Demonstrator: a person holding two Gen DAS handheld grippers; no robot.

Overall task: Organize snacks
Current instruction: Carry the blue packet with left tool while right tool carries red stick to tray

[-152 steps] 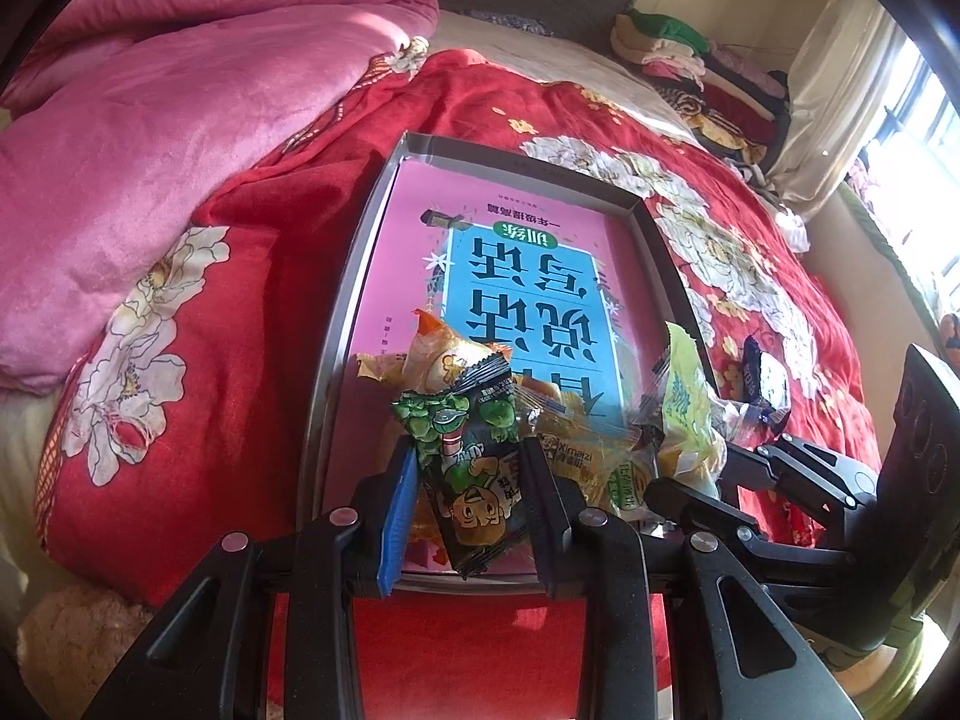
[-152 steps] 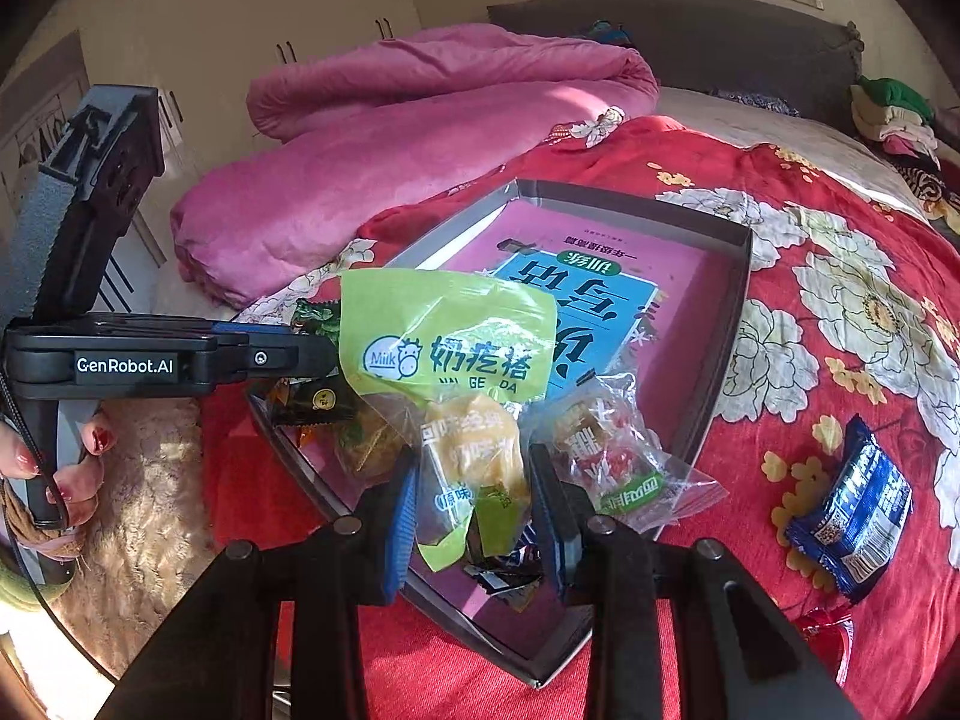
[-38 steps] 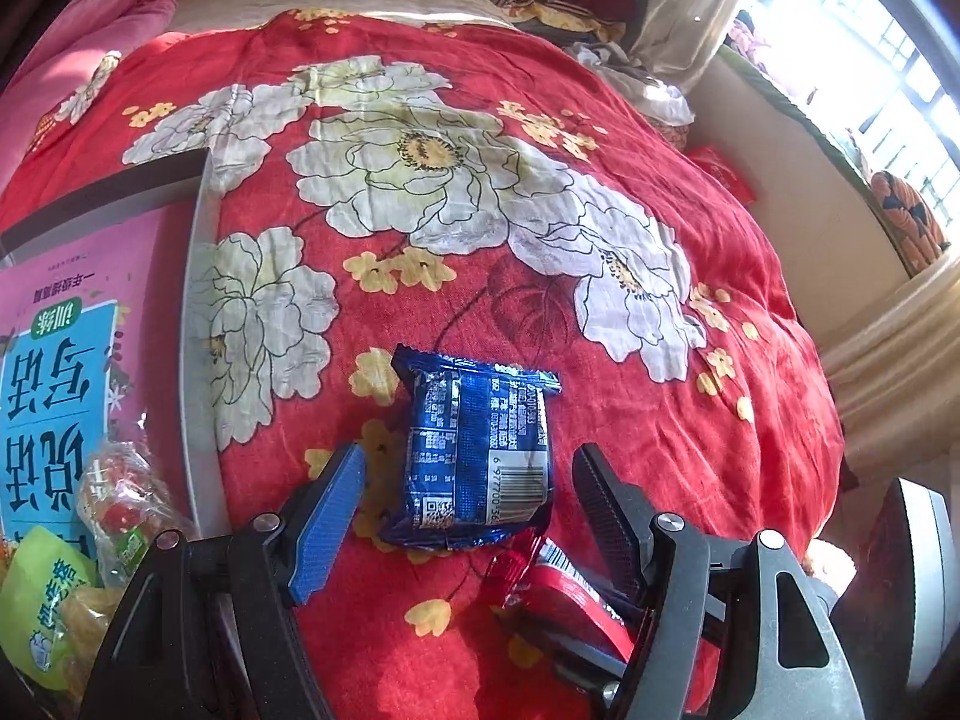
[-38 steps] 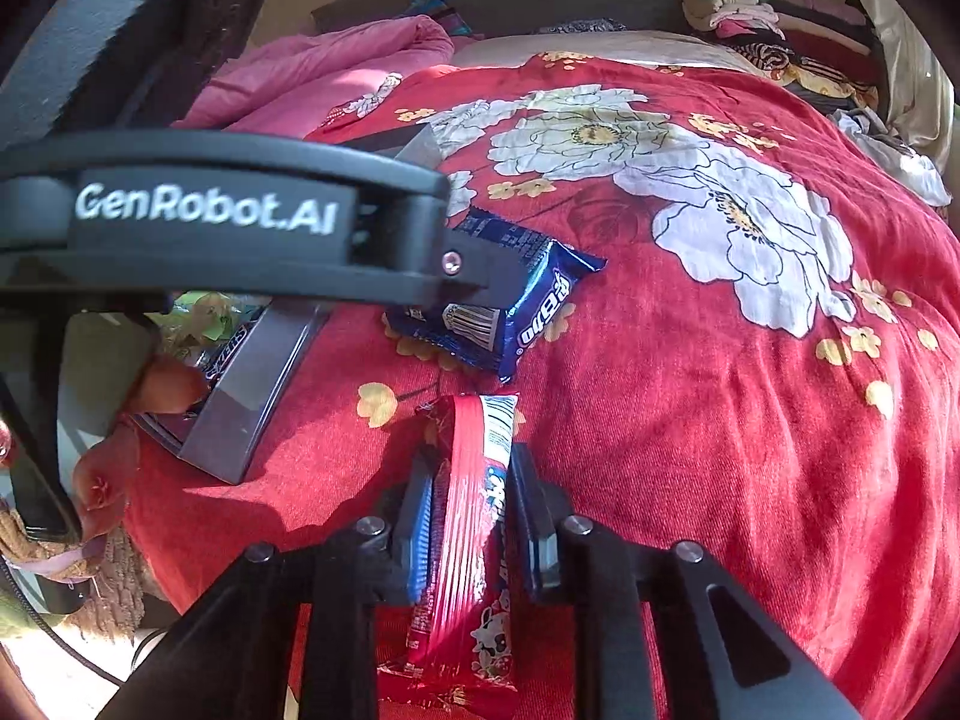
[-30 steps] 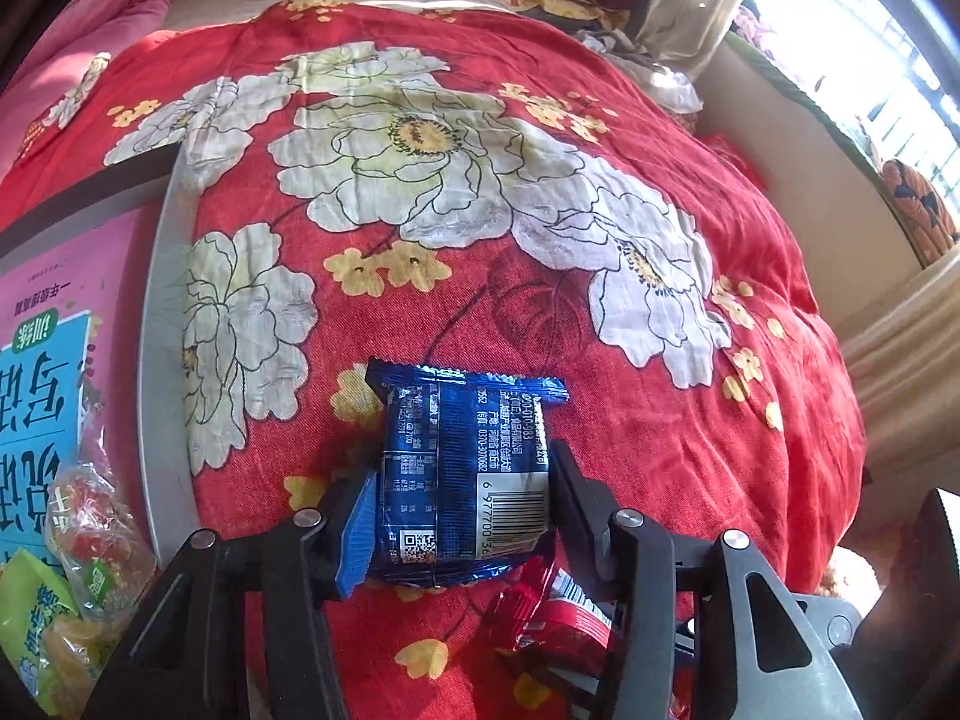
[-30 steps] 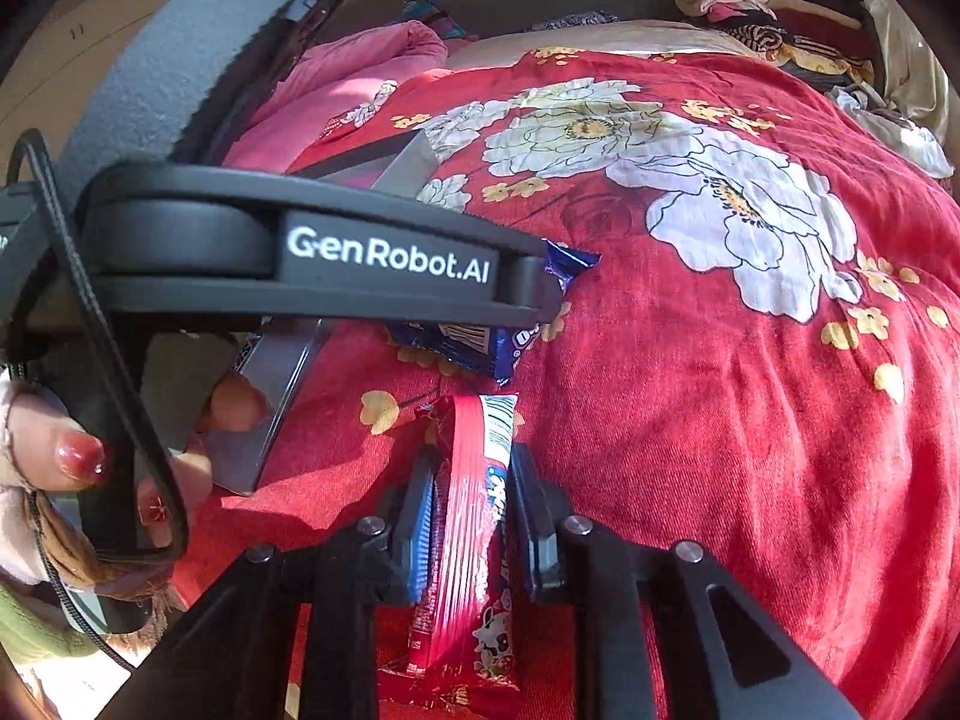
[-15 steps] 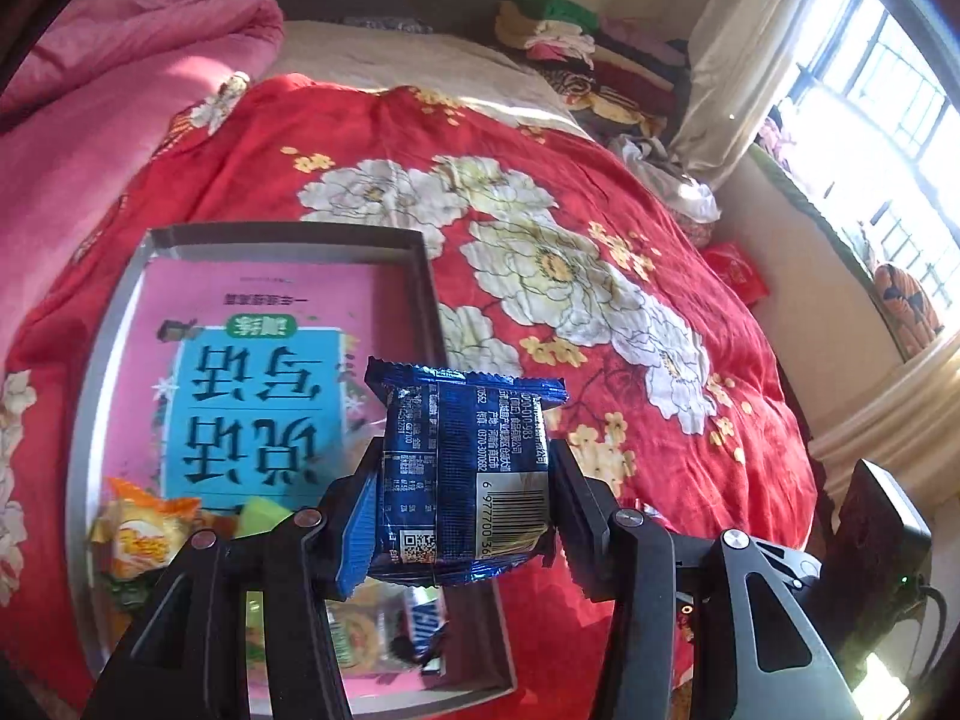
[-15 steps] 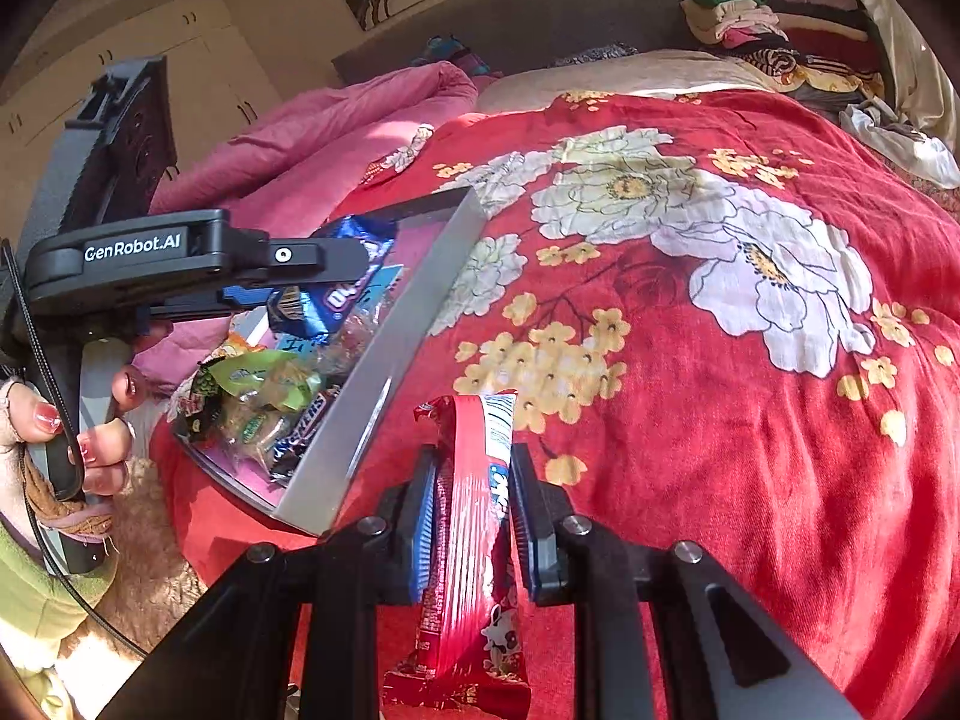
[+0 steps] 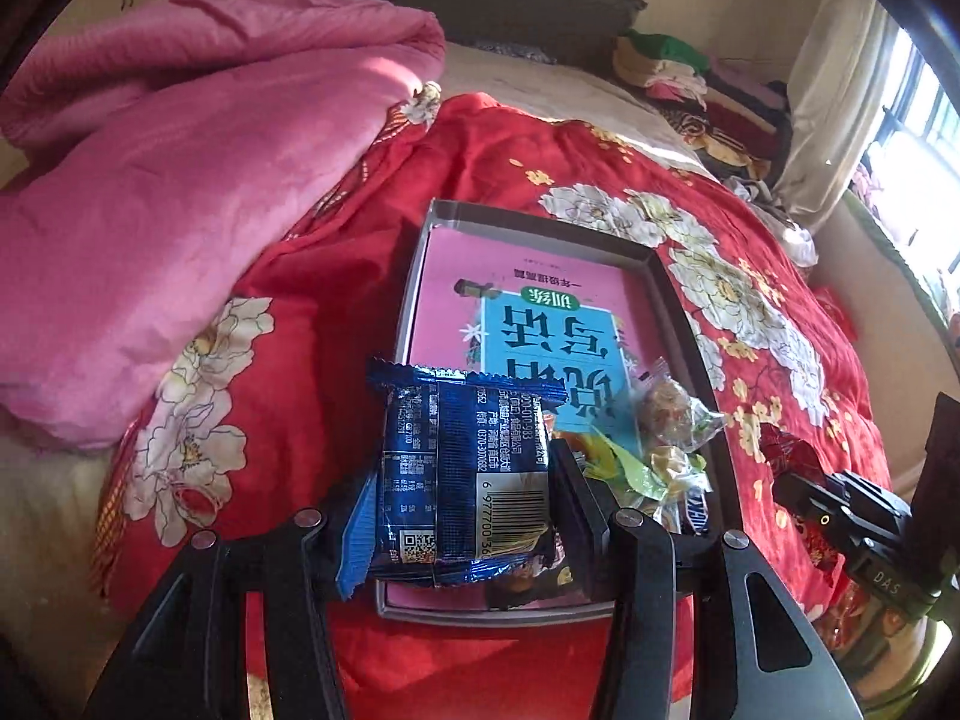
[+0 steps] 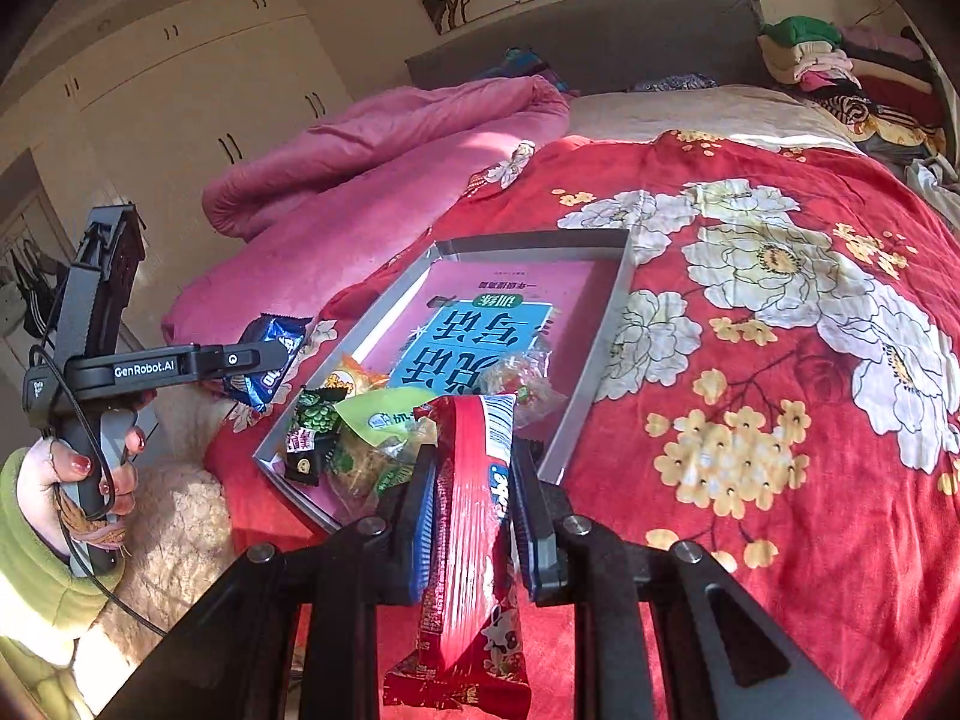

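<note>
My left gripper (image 9: 459, 516) is shut on a blue snack packet (image 9: 465, 474) and holds it in the air above the near end of the grey tray (image 9: 690, 336). From the right wrist view the same blue snack packet (image 10: 267, 360) hangs to the left of the grey tray (image 10: 591, 384). My right gripper (image 10: 471, 510) is shut on a long red snack packet (image 10: 468, 516), raised near the tray's right front corner. Several snacks (image 10: 360, 420) lie piled at the tray's near end on a pink and blue book (image 10: 480, 324). The same snacks (image 9: 654, 456) show right of the blue packet.
The tray lies on a red flowered bedspread (image 10: 780, 360). A bunched pink quilt (image 9: 180, 150) fills the left. Folded clothes (image 10: 840, 66) are stacked at the headboard. A person's hand (image 10: 78, 480) holds the left gripper's handle. The right gripper's body (image 9: 870, 540) shows at the right edge.
Both grippers have lifted their packets off the bedspread. The left one has swung left to over the tray's near end. The right one has risen and come nearer the tray.
</note>
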